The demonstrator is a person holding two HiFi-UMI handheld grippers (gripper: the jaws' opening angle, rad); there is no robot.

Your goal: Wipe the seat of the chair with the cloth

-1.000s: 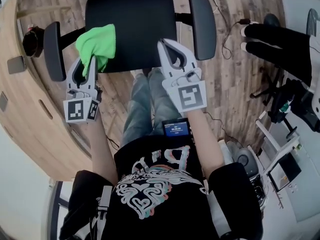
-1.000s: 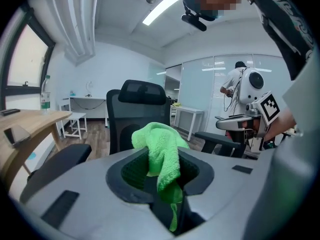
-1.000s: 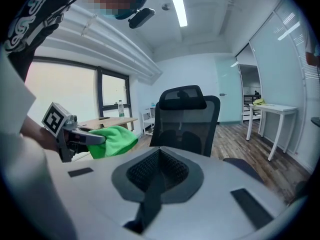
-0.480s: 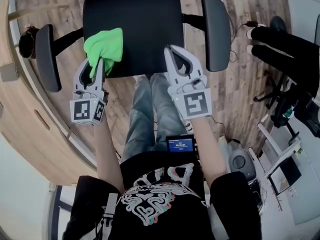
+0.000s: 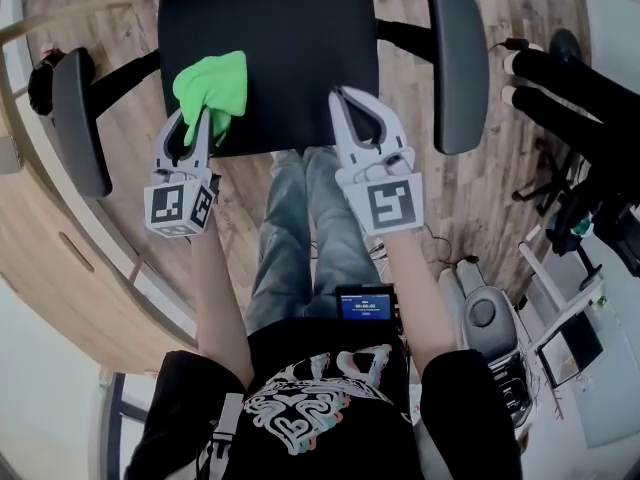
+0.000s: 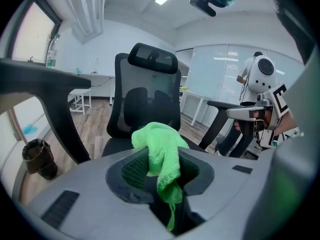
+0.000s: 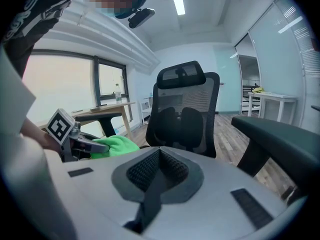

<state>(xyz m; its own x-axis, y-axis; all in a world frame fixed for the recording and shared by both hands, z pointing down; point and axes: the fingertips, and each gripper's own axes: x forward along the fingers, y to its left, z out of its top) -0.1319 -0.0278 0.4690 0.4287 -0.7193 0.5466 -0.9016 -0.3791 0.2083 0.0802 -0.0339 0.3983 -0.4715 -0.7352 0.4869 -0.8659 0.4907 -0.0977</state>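
A black office chair stands in front of me, its seat (image 5: 280, 48) filling the top of the head view. My left gripper (image 5: 205, 110) is shut on a bright green cloth (image 5: 213, 88), which bunches over the seat's front left part. In the left gripper view the cloth (image 6: 161, 154) hangs pinched between the jaws, with the chair's backrest (image 6: 147, 96) behind it. My right gripper (image 5: 345, 96) is shut with nothing in it, its tips over the seat's front right edge. The right gripper view shows the cloth (image 7: 117, 145) and the left gripper (image 7: 92, 145) at the left.
Armrests flank the seat on the left (image 5: 75, 118) and right (image 5: 458, 63). A curved wooden desk (image 5: 60, 228) runs along the left. Another black chair (image 5: 570, 88) and equipment stand on the wood floor at the right. The person's legs (image 5: 300, 228) are under the seat's front edge.
The view has shifted so the chair sits higher and wider in frame. The left gripper with the cloth has moved slightly further onto the seat. The right gripper has kept its place at the front edge.
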